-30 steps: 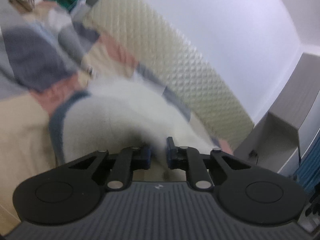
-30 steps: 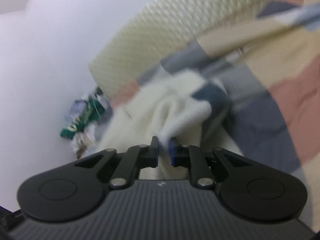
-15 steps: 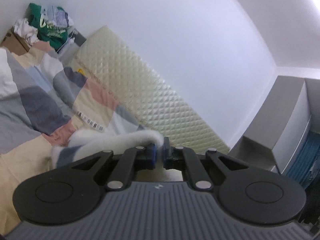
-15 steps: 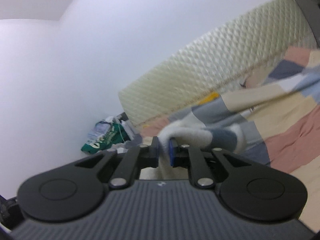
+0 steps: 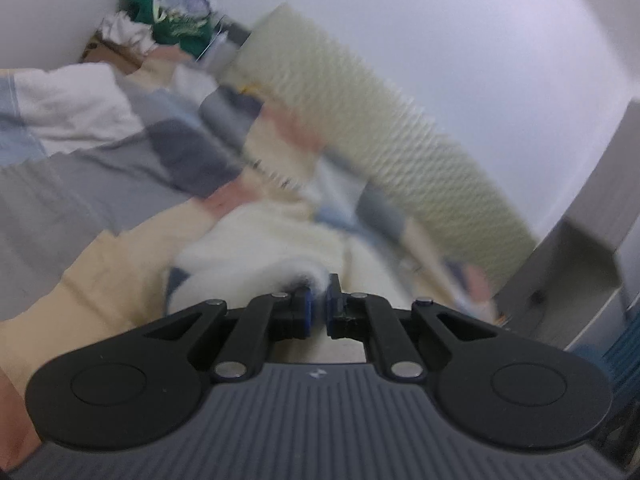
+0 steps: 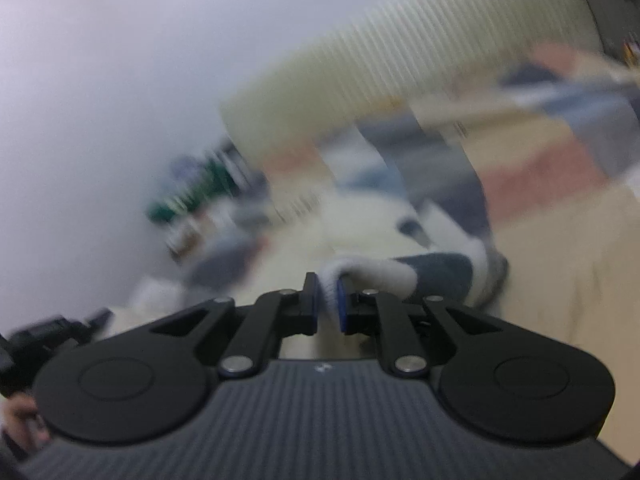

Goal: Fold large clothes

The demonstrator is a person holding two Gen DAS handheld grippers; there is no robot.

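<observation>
A cream fleece garment with navy trim (image 5: 276,248) lies spread over the patchwork bedspread (image 5: 100,184). My left gripper (image 5: 318,304) is shut on a bunched fold of its cream edge, and the cloth trails away to the left. In the right wrist view the same garment (image 6: 368,232) stretches ahead. My right gripper (image 6: 328,300) is shut on a white cuff-like edge beside a navy panel (image 6: 444,276). Both views are blurred by motion.
A quilted cream headboard (image 5: 380,128) leans along the white wall. A pile of green and white clothes (image 5: 172,20) sits in the far corner. A white folded cloth (image 5: 72,108) lies on the bed. A grey cabinet (image 5: 580,248) stands at right.
Both grippers have travelled with the garment pinched in them; the views tipped from the wall back down toward the bed. The left jaws closed fully on the cloth.
</observation>
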